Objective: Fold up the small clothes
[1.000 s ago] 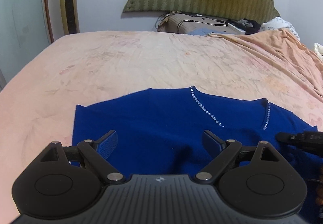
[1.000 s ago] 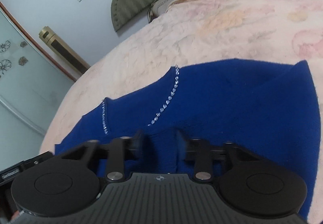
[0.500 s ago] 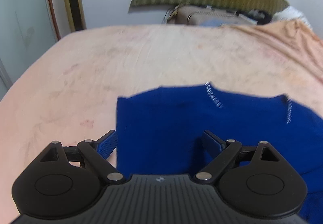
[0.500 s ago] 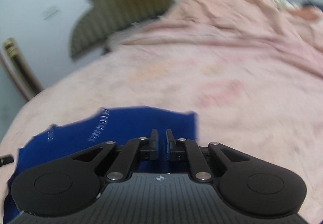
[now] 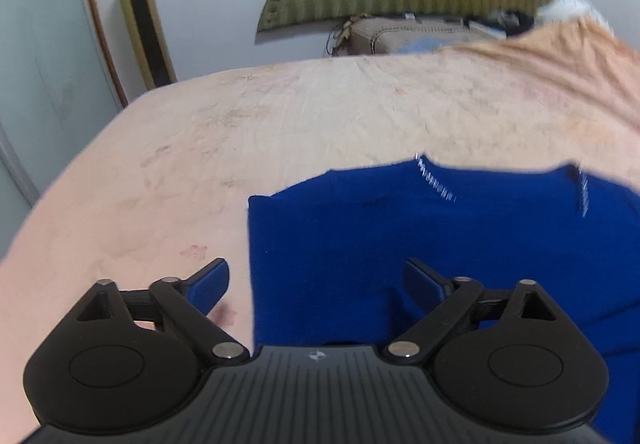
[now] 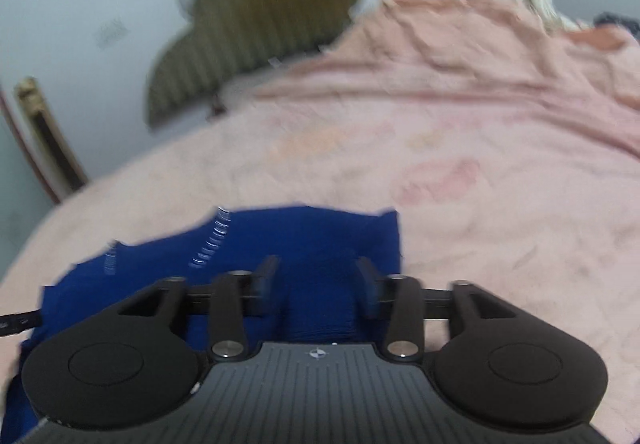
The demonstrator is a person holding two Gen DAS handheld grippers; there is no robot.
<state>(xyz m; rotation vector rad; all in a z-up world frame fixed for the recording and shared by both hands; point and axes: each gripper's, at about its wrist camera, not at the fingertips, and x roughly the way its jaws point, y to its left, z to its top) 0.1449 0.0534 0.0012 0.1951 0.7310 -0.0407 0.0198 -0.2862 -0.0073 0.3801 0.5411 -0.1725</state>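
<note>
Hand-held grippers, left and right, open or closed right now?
Left hand-held gripper: open, holding nothing.
Right hand-held gripper: open, just been opening, over the blue sweater.

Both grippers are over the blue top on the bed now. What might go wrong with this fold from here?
The right gripper has just been opening; the blue top sits between its pads unpinched, so the fold just laid may spring back.

The left gripper is open astride the top's side edge; closing here could catch the pink bedsheet too.

The rhinestone trim might snag a pad.
</note>
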